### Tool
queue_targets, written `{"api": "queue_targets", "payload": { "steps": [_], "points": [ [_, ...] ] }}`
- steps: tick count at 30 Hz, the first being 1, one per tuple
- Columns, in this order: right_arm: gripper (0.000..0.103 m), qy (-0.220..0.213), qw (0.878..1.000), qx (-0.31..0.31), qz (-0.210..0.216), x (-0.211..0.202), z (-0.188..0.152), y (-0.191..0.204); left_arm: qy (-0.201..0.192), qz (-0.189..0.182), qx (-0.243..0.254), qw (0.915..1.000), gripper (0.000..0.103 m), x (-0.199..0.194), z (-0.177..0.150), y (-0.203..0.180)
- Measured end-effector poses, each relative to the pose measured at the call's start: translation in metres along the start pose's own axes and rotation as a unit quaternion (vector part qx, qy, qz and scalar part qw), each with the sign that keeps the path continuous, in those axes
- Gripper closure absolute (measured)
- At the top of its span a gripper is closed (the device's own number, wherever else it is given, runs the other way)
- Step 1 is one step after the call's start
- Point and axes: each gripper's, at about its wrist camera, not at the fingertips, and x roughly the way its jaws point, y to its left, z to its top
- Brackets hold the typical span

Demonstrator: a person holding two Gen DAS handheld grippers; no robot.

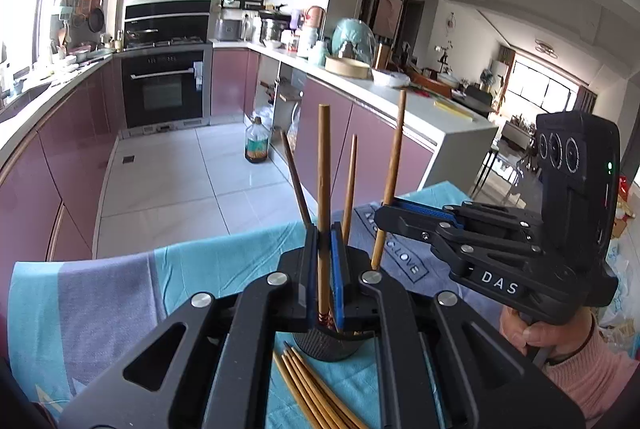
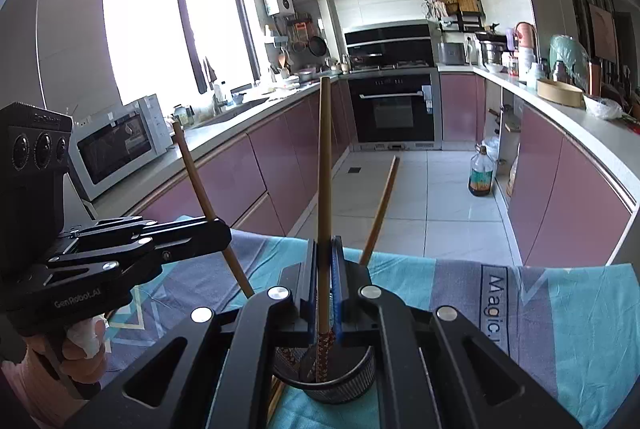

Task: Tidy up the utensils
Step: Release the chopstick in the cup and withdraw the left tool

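A dark mesh holder cup (image 1: 326, 347) stands on the blue cloth, also in the right wrist view (image 2: 340, 385). My left gripper (image 1: 325, 261) is shut on an upright wooden chopstick (image 1: 323, 197) whose tip is in the cup. My right gripper (image 2: 325, 289) is shut on another upright chopstick (image 2: 325, 165) over the cup; it shows from the side in the left wrist view (image 1: 386, 215). Other chopsticks (image 1: 351, 185) lean in the cup. Several loose chopsticks (image 1: 312, 389) lie on the cloth in front of the cup.
The blue and grey cloth (image 2: 560, 317) covers the table (image 1: 100, 289). Beyond its edge is the tiled kitchen floor with a bottle (image 1: 257, 145), pink cabinets and an oven (image 2: 394, 109). A microwave (image 2: 120, 145) sits on the left counter.
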Motion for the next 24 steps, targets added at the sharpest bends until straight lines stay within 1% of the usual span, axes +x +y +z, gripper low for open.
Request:
{"api": "queue_targets", "payload": {
  "steps": [6, 11, 20, 24],
  "points": [
    [0.098, 0.035, 0.999, 0.009, -0.007, 0.013, -0.006, -0.006, 0.028, -0.012, -0.008, 0.9995, 0.096, 0.017, -0.001, 0.009],
    [0.098, 0.055, 0.998, 0.020, -0.009, 0.021, -0.010, -0.013, 0.036, -0.009, -0.012, 0.9992, 0.096, 0.027, 0.001, 0.016],
    [0.097, 0.057, 0.998, 0.029, -0.009, 0.032, -0.008, -0.017, 0.040, 0.003, -0.015, 0.9991, 0.096, 0.042, 0.008, 0.023],
    [0.095, 0.056, 0.998, 0.037, -0.012, 0.035, -0.008, -0.019, 0.042, 0.012, -0.020, 0.9989, 0.095, 0.050, 0.009, 0.025]
  ]
}}
